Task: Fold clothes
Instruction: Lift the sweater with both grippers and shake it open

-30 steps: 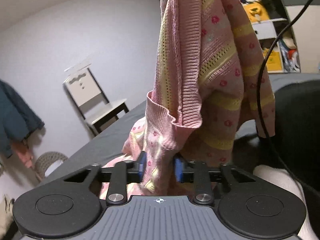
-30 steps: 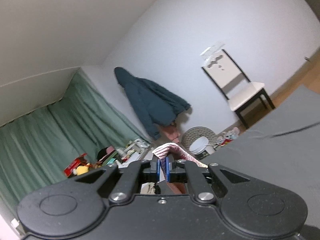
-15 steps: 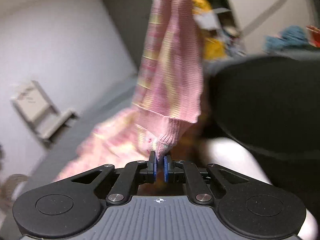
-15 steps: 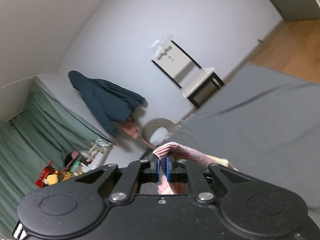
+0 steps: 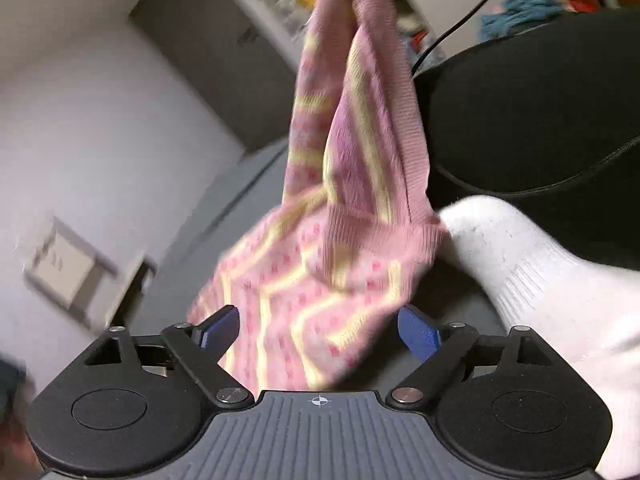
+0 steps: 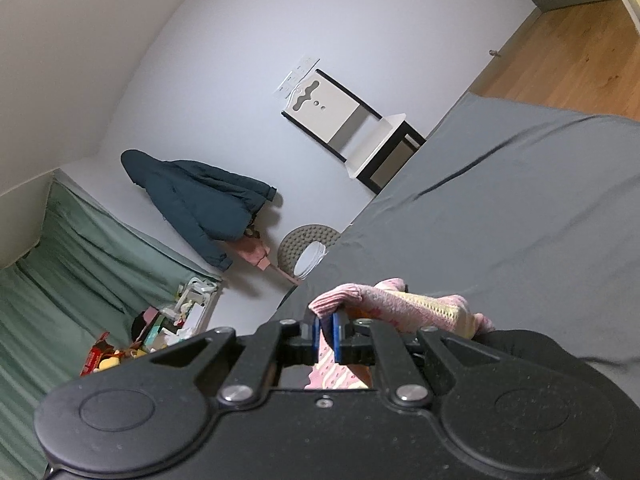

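Left tool (image 5: 318, 330): blue-padded fingers (image 5: 416, 338) spread wide, gripping nothing; pink fabric lies loose in the gap between them.

Right tool (image 6: 326, 334): pads pinched tight on a ribbed edge of the pink knit sweater (image 6: 404, 306).

Pink knit sweater (image 5: 352, 184): yellow stripes, small red dots; hangs from above in the left wrist view, lower part bunched just beyond the left tool.

Grey bed (image 6: 520, 216): beneath the sweater, running to the far right.

White sock (image 5: 532, 276): near right, touching the sweater's hem.

White chair (image 6: 352, 132): far, against the wall.

Dark coat (image 6: 200, 204): hanging on the wall, far left.
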A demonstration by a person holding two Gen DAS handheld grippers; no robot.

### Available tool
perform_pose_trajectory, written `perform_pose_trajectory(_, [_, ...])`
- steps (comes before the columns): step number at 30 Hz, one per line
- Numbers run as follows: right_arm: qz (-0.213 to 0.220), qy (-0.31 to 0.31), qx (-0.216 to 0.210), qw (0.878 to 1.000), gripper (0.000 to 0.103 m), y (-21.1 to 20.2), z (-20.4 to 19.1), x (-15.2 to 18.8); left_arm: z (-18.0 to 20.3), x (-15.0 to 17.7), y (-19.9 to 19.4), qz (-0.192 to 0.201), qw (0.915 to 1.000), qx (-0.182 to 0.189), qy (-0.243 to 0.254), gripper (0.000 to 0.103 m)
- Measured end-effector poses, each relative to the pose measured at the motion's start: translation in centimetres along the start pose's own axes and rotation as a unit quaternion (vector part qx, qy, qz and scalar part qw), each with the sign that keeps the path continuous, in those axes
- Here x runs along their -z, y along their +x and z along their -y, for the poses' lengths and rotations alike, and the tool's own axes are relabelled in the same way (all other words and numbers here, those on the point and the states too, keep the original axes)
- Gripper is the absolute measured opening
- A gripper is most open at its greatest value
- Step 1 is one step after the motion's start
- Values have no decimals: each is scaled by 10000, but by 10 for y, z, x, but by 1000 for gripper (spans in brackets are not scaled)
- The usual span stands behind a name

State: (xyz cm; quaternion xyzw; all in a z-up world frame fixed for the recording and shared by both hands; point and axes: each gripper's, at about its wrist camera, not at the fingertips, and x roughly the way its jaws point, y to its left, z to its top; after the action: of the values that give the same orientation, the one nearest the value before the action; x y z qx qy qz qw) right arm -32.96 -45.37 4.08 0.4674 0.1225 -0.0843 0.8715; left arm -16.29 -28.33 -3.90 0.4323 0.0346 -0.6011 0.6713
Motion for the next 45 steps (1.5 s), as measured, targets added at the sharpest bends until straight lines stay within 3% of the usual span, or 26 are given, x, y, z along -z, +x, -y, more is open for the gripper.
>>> perform_pose_trajectory(2, [-17,-7,-19,10000,9,0,0,1,-2,-1,10,-79,9997,230,9,86])
perform_pose_trajectory(6, [7,105,-66,9999,9,2,3,0,21,2,21,-51,9951,326,937,84])
perform_pose_trajectory(8, [63,154,-102,9998,9,3,6,-2,40,4,27,-82,9871,455,1534,70])
perform_pose_trajectory(10, [125,162,-85,9998,9,3,9,-5,55,5,39,-296,9820,526,1793,34])
perform_pose_trajectory(12, [199,205,-28,9996,9,5,13,-9,56,4,49,-439,9863,616,1467,21])
perform_pose_trajectory(13, [239,237,10,9994,9,6,15,-11,48,2,53,-403,9920,680,988,19])
perform_pose_trajectory(15, [317,302,106,9990,9,8,22,-15,18,2,59,-283,9968,706,-261,19])
perform_pose_trajectory(16, [337,321,166,9988,9,9,26,-16,2,2,62,-217,9932,701,-902,19])
perform_pose_trajectory(20, [421,400,375,9976,9,19,41,-18,-31,8,86,-522,9811,154,-1859,19])
perform_pose_trajectory(24, [419,568,525,9961,9,28,56,-16,-50,24,117,-926,9778,139,-1874,20])
perform_pose_trajectory(29, [358,685,487,9958,9,31,64,-11,-44,36,106,-827,9842,185,-1556,21])
perform_pose_trajectory(31, [336,699,486,9958,9,32,66,-10,-45,29,103,-919,9867,58,-1342,29])
perform_pose_trajectory(36, [281,734,485,9957,9,33,70,-7,-45,24,83,-704,9897,-238,-1222,31])
perform_pose_trajectory(39, [249,754,481,9957,9,34,73,-5,-35,12,82,-592,9925,-189,-1056,31])
perform_pose_trajectory(45, [220,745,403,9962,9,33,74,-5,-45,-2,114,-923,9909,-380,-902,31])
